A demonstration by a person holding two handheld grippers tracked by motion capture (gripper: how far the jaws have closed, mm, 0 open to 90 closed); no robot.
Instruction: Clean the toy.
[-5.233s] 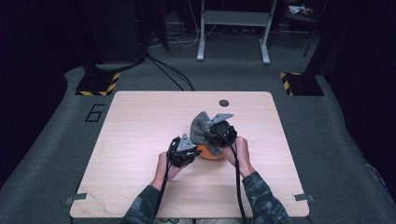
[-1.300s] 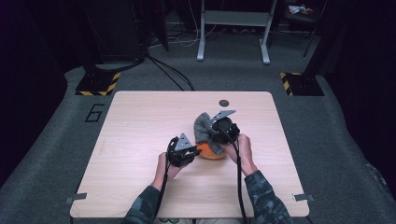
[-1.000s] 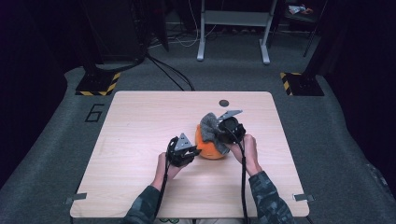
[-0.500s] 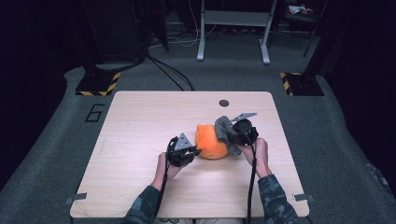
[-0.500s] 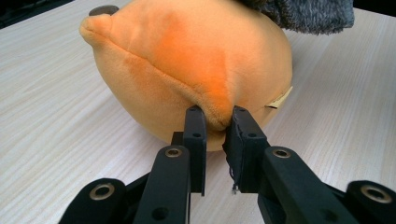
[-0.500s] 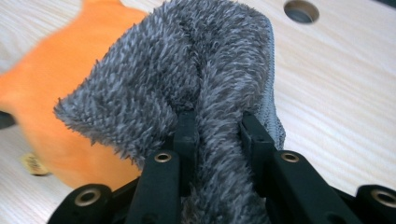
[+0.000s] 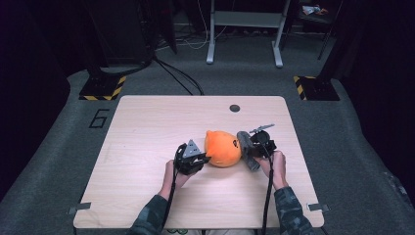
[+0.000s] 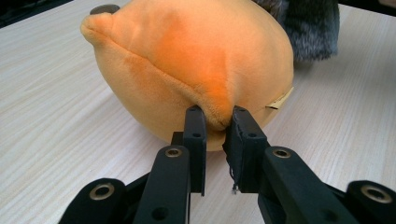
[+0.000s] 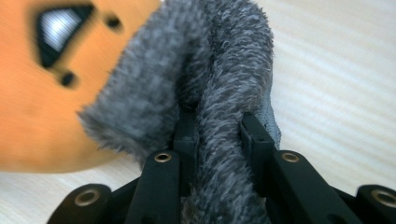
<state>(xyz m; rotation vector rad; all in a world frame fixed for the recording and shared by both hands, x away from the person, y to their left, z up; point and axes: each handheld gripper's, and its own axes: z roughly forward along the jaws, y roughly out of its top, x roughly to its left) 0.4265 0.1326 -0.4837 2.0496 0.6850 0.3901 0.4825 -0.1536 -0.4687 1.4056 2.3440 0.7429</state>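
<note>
Orange plush lies mid-table, left gripper pinching a fold of its orange body, right gripper clamped on the grey fur cover at its right side.

An orange plush toy lies just right of the frame's centre on a pale wooden table. The left gripper touches its lower left side; the right gripper meets a grey furry piece at its right edge. A dark round disc sits above, near the table's far edge
</note>
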